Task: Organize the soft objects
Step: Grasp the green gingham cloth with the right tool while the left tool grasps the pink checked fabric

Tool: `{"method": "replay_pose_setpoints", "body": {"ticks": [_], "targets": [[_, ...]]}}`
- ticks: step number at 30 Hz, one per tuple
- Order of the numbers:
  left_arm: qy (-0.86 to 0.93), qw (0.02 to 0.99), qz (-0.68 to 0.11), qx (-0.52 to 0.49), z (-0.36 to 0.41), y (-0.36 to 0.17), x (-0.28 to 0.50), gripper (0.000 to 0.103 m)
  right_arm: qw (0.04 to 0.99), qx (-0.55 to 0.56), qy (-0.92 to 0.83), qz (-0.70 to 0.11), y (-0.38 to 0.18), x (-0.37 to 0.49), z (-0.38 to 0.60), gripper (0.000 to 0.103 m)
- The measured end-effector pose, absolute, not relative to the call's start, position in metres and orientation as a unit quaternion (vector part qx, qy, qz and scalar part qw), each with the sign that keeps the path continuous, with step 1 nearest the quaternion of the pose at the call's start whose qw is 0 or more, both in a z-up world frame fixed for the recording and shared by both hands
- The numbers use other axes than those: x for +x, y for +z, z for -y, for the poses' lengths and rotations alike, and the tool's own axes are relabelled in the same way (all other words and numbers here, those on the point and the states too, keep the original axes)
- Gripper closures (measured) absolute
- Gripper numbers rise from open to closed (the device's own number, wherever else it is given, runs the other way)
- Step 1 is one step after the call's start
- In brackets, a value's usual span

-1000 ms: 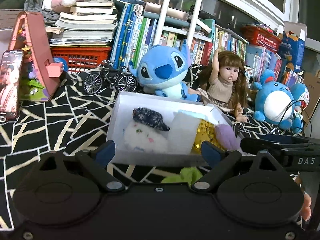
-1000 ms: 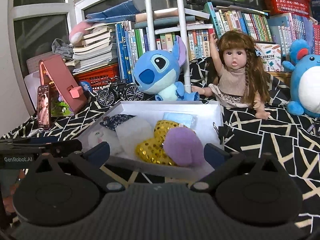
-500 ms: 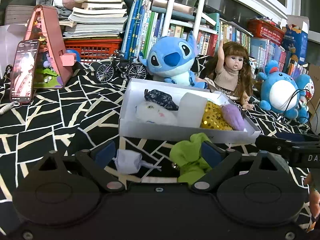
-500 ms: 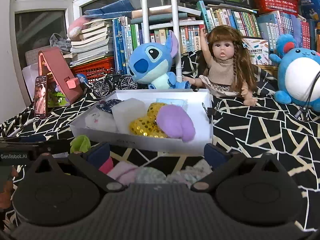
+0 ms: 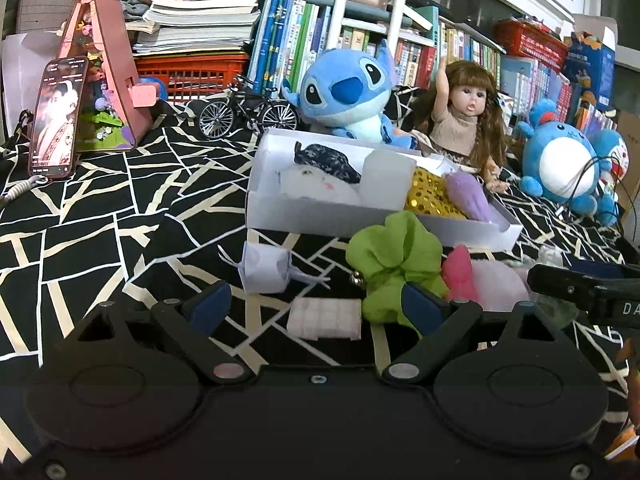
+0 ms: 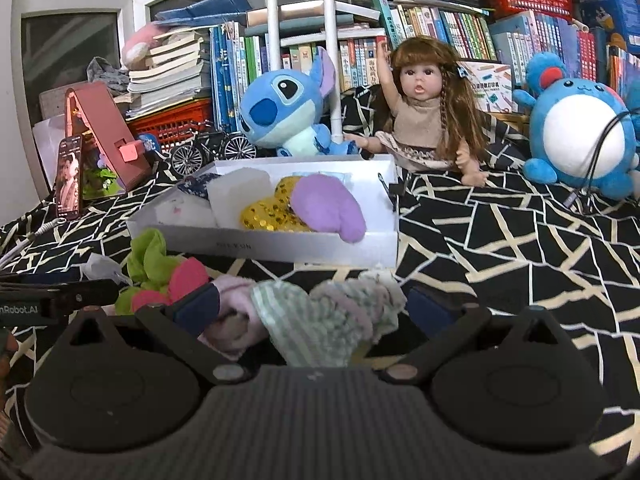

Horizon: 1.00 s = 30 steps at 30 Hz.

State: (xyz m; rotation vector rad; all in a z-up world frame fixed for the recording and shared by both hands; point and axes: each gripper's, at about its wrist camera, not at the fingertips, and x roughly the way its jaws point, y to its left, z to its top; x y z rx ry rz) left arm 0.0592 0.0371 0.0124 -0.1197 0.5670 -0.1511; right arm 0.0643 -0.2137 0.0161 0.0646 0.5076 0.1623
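A white box (image 5: 336, 218) (image 6: 280, 246) on the black patterned cloth holds a white plush with a dark hat (image 5: 320, 168), a white block (image 5: 386, 176), a gold sequin piece (image 6: 268, 212) and a purple plush (image 6: 332, 208). In front of it lie a green cloth (image 5: 394, 258), a small white pouch (image 5: 266, 268), a pink checked pad (image 5: 324, 318) and pink soft items (image 5: 488, 278). My left gripper (image 5: 316, 304) is open, just short of the pad. My right gripper (image 6: 312, 306) is open over a striped green-and-pink cloth (image 6: 324, 312).
Behind the box sit a blue Stitch plush (image 5: 348, 92), a doll (image 6: 424, 108), a blue round plush (image 6: 580, 136) and a toy bicycle (image 5: 248, 114). A phone (image 5: 58, 118) leans on a pink stand at left. Bookshelves fill the back.
Both grippers have drawn back from the box and dropped lower. The loose soft items in front of the box have come into view between the fingers.
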Motion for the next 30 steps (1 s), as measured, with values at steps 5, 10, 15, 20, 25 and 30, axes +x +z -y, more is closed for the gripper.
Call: {"method": "replay_pose_setpoints", "body": {"ticks": [5,10,15,20,25,30], "targets": [[-0.077,0.954,-0.284,-0.055,-0.036,0.008,0.057,0.015,0.963,0.034,0.074,-0.257,0.010,0.061,0.215,0.000],[-0.080,0.952,-0.288,-0.062,-0.036,0.007,0.057,0.019,0.963,0.041,0.070,-0.258,0.009,0.059,0.216,0.000],[-0.087,0.950,-0.294,-0.064,-0.035,0.006,0.059,0.027,0.965,0.046,0.064,-0.252,0.011,0.057,0.218,0.000],[-0.090,0.949,-0.296,-0.064,-0.034,0.005,0.059,0.033,0.965,0.053,0.057,-0.249,0.012,0.056,0.222,0.000],[-0.093,0.947,-0.301,-0.065,-0.034,0.004,0.059,0.040,0.967,0.050,0.043,-0.246,0.012,0.053,0.225,0.005],[-0.094,0.947,-0.301,-0.064,-0.033,0.003,0.059,0.042,0.966,0.054,0.041,-0.251,0.010,0.053,0.227,0.014]]}}
